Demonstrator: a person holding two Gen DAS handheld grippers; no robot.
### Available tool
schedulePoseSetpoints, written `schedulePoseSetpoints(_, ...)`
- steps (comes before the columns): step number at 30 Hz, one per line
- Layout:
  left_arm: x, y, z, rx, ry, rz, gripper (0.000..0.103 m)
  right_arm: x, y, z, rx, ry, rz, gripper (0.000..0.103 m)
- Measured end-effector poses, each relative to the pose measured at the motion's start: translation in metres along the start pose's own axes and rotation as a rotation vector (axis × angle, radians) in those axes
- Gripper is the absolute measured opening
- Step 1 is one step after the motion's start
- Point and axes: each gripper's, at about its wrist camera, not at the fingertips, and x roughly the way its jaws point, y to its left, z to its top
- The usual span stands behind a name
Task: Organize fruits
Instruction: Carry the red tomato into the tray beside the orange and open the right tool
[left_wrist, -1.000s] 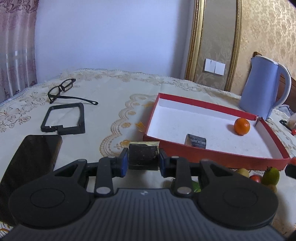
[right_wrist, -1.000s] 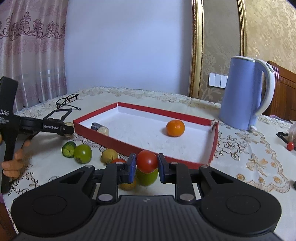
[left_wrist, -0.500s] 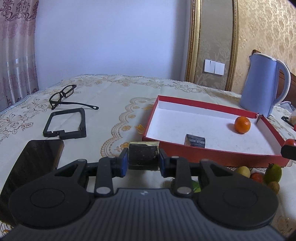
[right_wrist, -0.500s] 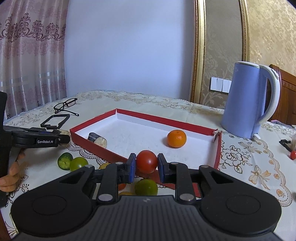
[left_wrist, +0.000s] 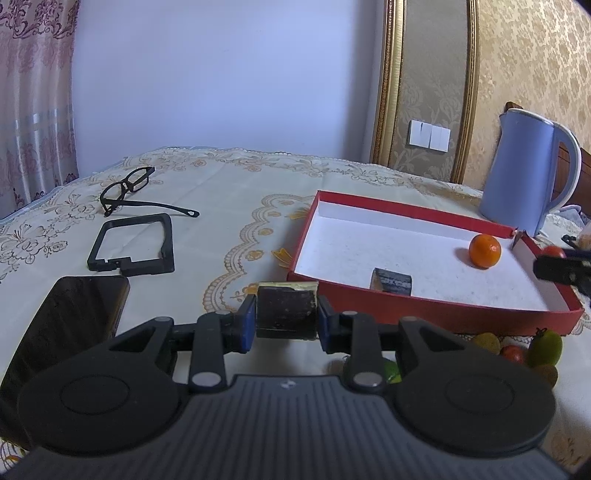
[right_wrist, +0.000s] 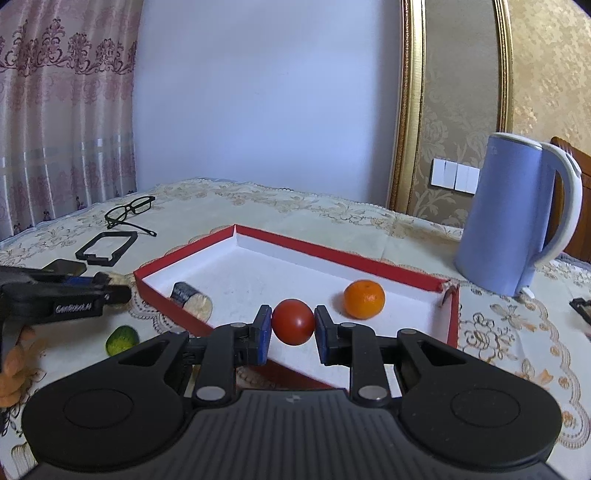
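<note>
Red tomato clamped between right tool pads, over red tray

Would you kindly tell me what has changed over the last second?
The right gripper, shut on the tomato, carried it forward from above the loose fruits to over the red box. The left gripper stayed put, holding its dark block. The orange and the box's dark piece did not move.

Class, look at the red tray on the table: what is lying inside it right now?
Inside the red tray lie an orange and a dark-wrapped piece. The right gripper holds a tomato above it and hides the tray's near rim.
</note>
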Motion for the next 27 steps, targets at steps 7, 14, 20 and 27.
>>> schedulePoseSetpoints(7, 0.000, 0.000, 0.000, 0.001, 0.000, -0.001, 0.030, 0.021, -0.002, 0.014, -0.004, 0.016, -0.008, 0.024)
schedulePoseSetpoints(14, 0.001, 0.000, 0.000, 0.004, 0.001, 0.001, 0.030, 0.043, -0.007, 0.026, 0.013, 0.037, -0.016, 0.024)
schedulePoseSetpoints(20, 0.000, -0.001, 0.000, 0.004, -0.003, 0.004, 0.030, 0.065, -0.012, 0.035, 0.040, 0.071, -0.017, 0.024)
schedulePoseSetpoints(27, -0.003, -0.004, -0.001, 0.019, -0.020, 0.016, 0.030, 0.088, -0.013, 0.038, 0.045, 0.111, -0.037, 0.024)
